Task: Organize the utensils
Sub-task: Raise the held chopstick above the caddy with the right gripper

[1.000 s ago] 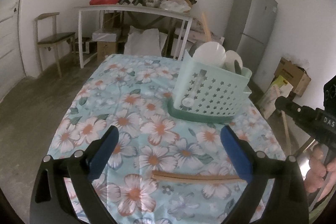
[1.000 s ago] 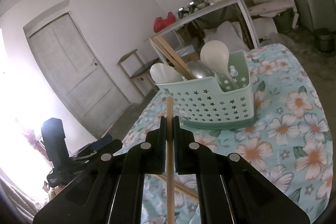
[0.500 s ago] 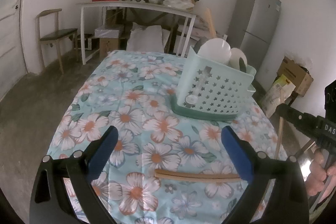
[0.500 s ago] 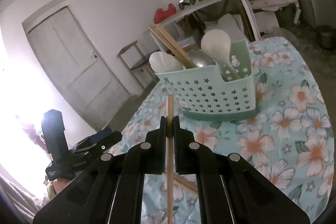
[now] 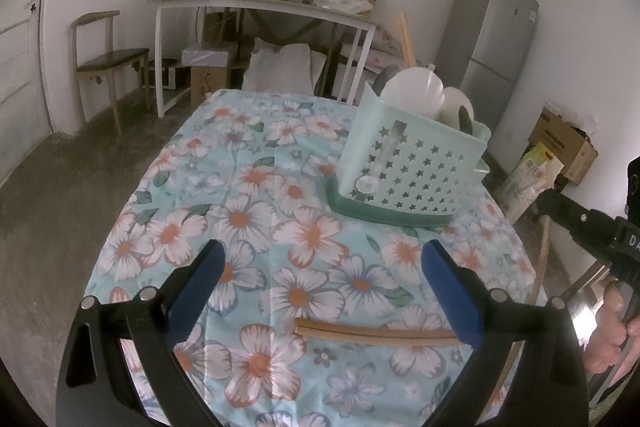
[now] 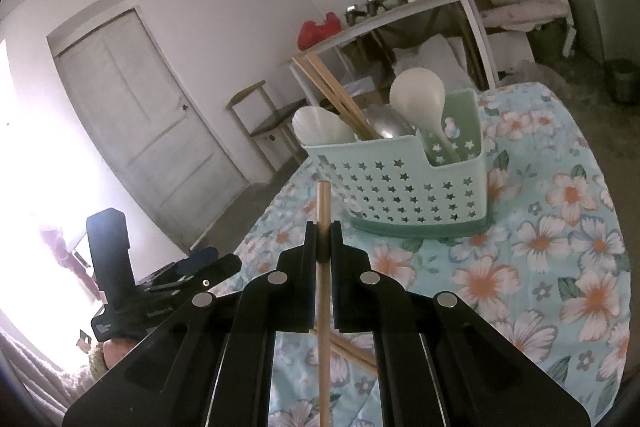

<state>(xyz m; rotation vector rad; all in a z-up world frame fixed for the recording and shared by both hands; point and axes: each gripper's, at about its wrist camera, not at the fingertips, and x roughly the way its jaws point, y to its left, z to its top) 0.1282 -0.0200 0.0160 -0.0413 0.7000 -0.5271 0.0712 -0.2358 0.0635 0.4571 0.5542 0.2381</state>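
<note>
A mint green utensil caddy (image 5: pixel 408 171) with star holes stands on the floral tablecloth (image 5: pixel 256 195). It holds white spoons (image 6: pixel 418 95), a metal spoon (image 6: pixel 386 123) and several chopsticks (image 6: pixel 332 87). My right gripper (image 6: pixel 323 239) is shut on one wooden chopstick (image 6: pixel 323 203), which stands upright in front of the caddy (image 6: pixel 400 187). A pair of chopsticks (image 5: pixel 372 333) lies flat on the cloth, just ahead of my left gripper (image 5: pixel 324 287). That gripper is open, with nothing between its blue pads (image 5: pixel 196 287). The right gripper (image 5: pixel 580 223) shows at the right edge of the left wrist view.
Behind the cloth-covered table are a white side table (image 5: pixel 260 7) piled with clutter, a wooden chair (image 5: pixel 108 63), a grey fridge (image 5: pixel 492 47) and cardboard boxes (image 5: pixel 560 143). A white door (image 6: pixel 136 131) is at the left. A hand (image 5: pixel 612 331) grips the right tool.
</note>
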